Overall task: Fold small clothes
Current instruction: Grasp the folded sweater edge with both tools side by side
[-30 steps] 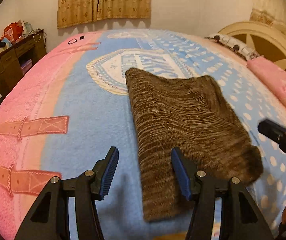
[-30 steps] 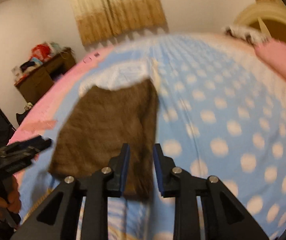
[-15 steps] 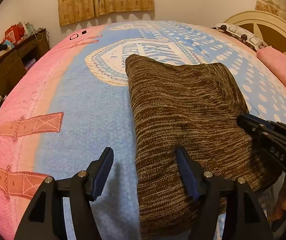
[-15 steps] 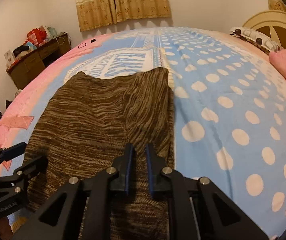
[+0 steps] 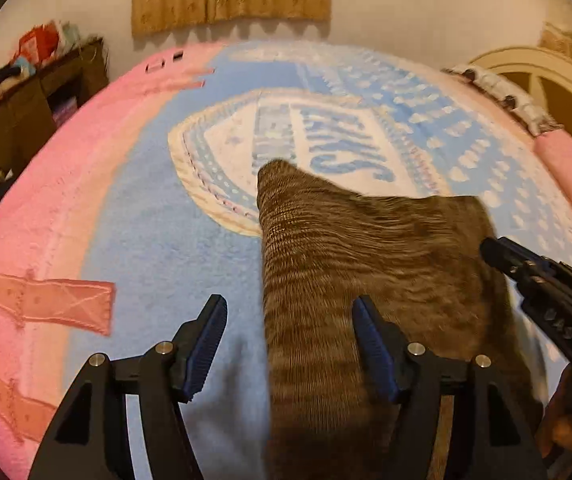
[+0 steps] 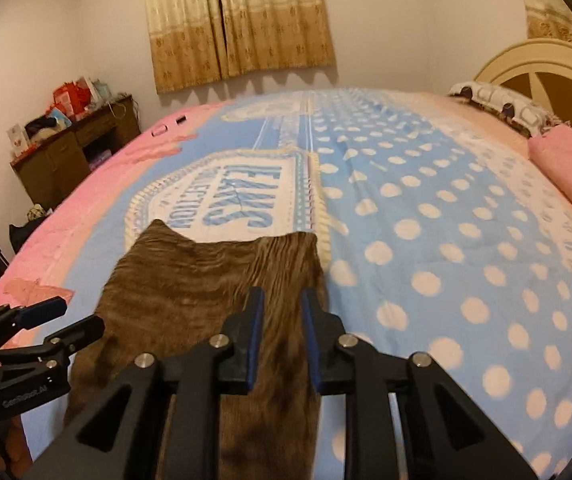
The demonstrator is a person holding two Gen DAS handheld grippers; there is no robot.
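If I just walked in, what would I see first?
A fuzzy brown knitted garment lying flat in the middle of the big blue-and-pink blanket. The left gripper and right gripper hang open over its near edge.

Warm, yellowish indoor light fills both fisheye views, dim rather than bright. The curtains (image 6: 242, 20) cast scalloped shadows on the wall below them. The left wrist view is smeared by motion blur, softening the brown knit garment (image 5: 366, 264) and the bedspread (image 5: 158, 240) lettering. Straight lines bow outward; black vignette rims the corners.
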